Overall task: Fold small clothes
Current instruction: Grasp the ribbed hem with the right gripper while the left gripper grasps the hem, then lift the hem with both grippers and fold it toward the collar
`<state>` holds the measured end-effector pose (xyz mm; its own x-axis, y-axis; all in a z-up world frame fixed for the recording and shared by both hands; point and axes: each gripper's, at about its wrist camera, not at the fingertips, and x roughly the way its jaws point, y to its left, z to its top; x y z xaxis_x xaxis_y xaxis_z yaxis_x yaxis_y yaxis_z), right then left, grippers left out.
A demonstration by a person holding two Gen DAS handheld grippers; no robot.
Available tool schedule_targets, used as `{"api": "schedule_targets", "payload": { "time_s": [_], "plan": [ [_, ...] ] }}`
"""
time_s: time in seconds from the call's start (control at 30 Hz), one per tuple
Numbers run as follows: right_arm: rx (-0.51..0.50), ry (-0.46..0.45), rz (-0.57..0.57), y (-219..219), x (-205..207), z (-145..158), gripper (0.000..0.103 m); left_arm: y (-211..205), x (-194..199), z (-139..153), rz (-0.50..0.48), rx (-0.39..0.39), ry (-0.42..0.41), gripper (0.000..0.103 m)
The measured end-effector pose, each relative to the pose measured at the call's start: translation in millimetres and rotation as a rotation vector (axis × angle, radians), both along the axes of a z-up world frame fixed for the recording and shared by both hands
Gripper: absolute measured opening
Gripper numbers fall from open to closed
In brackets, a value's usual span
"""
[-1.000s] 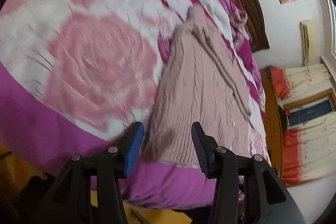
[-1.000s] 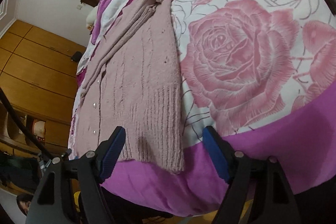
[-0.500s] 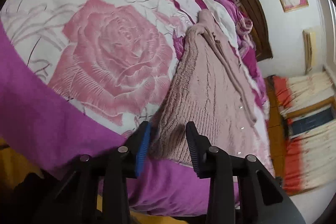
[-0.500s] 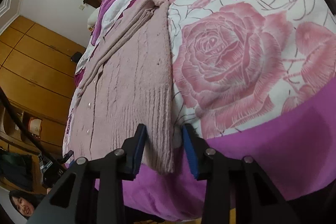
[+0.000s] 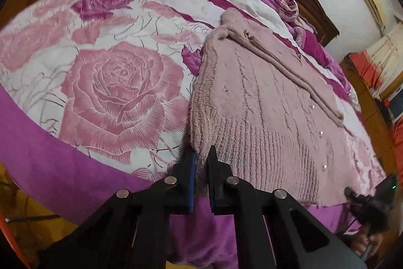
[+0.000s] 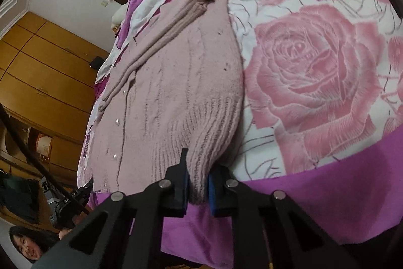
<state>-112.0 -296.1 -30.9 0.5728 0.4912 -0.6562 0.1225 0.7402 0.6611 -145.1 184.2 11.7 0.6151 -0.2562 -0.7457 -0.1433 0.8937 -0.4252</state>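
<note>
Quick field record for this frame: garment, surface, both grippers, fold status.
garment: pink knit cardigan, lying flat, sleeve laid across it, pearl buttons visible
surface: rose-print bedspread, purple border at the near edge
left gripper: shut on cardigan hem corner
right gripper: shut on the opposite hem corner
fold status: bottom hem pinched at both corners, not yet folded over

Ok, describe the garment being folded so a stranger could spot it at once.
Find the bed with the rose-print cover. Near its purple edge lies a dusty-pink knitted cardigan, its ribbed hem corners pinched by both tools. Its cable knit and pearly buttons set it apart from the printed bedding.
</note>
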Motion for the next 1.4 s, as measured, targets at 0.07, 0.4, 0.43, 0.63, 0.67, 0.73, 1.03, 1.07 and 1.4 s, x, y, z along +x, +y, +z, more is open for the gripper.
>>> {"api": "schedule_targets", "payload": {
  "time_s": [0.07,0.4,0.43,0.63,0.67,0.73,1.03,1.07,1.4],
  "plan": [
    [0.009,-0.007,-0.010,1.5,0.5,6.4,0.012,-5.4,-4.0,9.9,-0.004,0.027,-0.033,0.000],
    [0.049,-0.070,-0.041,-14.6,1.1,48.2,0.012,-19.4,-14.8,56.3,-0.051,-0.006,-0.150,0.000],
    [0.049,-0.078,-0.043,-16.4,0.1,52.7,0.012,-20.4,-15.1,59.8,-0.052,-0.004,-0.158,0.000],
    [0.055,-0.130,-0.089,-27.0,-6.8,73.2,0.012,-10.8,-16.8,70.9,-0.030,-0.031,-0.181,0.000],
    [0.062,-0.142,-0.096,-28.6,-8.3,76.2,0.012,-7.1,-16.9,72.1,-0.027,-0.041,-0.183,0.000],
    [0.069,-0.164,-0.105,-28.6,-8.2,84.3,0.012,-1.9,-17.7,74.9,-0.021,-0.049,-0.191,0.000],
    [0.037,-0.204,-0.072,-14.7,0.3,114.4,0.012,9.7,-11.8,89.9,-0.006,-0.062,-0.212,0.000],
    [0.034,-0.206,-0.068,-14.0,1.5,116.3,0.012,9.6,-10.4,91.3,-0.005,-0.065,-0.214,0.000],
    [0.005,-0.250,-0.051,-16.4,14.4,140.6,0.012,6.2,-4.1,117.9,-0.010,-0.053,-0.256,0.000]
  ]
}}
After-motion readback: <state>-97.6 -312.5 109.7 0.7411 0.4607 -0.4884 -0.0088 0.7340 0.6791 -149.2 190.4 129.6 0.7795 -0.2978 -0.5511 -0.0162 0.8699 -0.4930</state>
